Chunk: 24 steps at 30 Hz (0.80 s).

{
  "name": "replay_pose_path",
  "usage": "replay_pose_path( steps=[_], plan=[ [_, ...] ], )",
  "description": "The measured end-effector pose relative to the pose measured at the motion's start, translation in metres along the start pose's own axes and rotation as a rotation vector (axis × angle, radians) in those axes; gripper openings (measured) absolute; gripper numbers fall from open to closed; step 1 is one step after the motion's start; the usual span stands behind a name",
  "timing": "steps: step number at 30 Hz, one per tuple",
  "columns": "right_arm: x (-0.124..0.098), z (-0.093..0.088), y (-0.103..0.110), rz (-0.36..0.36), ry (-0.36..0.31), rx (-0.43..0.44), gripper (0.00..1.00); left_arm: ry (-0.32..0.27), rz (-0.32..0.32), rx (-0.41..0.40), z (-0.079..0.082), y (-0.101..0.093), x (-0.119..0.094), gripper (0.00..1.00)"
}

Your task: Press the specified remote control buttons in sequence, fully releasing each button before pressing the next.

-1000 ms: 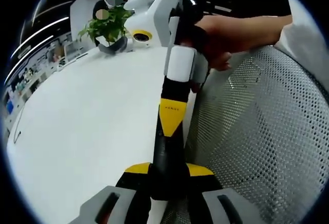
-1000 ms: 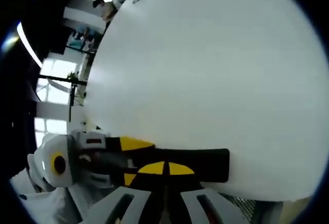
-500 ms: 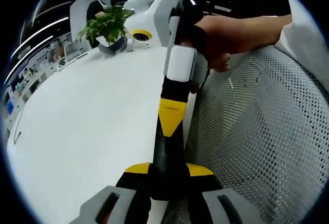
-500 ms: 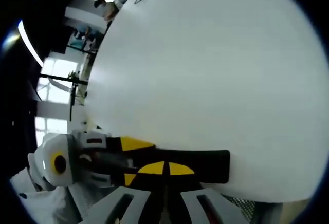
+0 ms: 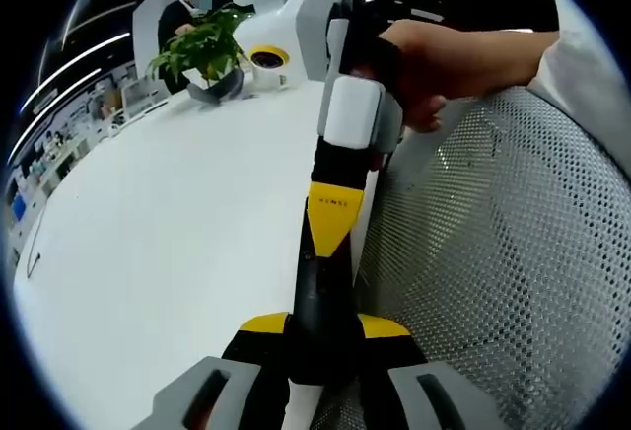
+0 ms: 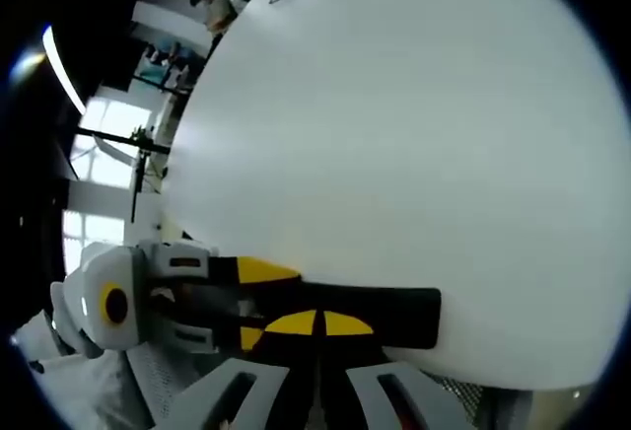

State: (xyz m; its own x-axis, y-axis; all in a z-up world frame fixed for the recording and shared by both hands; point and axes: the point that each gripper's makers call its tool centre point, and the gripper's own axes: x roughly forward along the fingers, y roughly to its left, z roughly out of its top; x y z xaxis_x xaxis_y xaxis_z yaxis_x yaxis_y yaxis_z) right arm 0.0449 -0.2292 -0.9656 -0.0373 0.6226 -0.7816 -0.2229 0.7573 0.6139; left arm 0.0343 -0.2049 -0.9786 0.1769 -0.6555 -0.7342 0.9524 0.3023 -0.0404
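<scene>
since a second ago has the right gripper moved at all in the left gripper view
Yes. Against the potted plant, the right gripper has shifted a little: its white body now reaches higher in the view, while its jaw tips look unmoved.

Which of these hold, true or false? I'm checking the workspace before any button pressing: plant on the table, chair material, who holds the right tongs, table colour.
1. A potted plant stands on the table. True.
2. The chair beside the table is solid leather. False: it is white perforated mesh.
3. A hand holds the right gripper. True.
4. The table is black. False: it is white.
</scene>
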Motion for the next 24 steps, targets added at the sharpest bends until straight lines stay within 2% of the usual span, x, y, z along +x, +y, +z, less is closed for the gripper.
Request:
replay_pose_path(
  steps=[11,19,24],
  plan=[
    [0.005,-0.011,-0.002,-0.051,0.064,-0.067,0.0,0.003,0.002,0.011,0.0,0.001,0.0,0.24],
    [0.007,-0.011,-0.002,-0.067,0.061,-0.096,0.0,0.012,0.016,0.029,-0.002,0.002,0.0,0.25],
    [0.007,-0.01,-0.002,-0.09,0.048,-0.126,0.0,0.023,0.028,0.011,-0.005,0.007,-0.004,0.25]
  ],
)
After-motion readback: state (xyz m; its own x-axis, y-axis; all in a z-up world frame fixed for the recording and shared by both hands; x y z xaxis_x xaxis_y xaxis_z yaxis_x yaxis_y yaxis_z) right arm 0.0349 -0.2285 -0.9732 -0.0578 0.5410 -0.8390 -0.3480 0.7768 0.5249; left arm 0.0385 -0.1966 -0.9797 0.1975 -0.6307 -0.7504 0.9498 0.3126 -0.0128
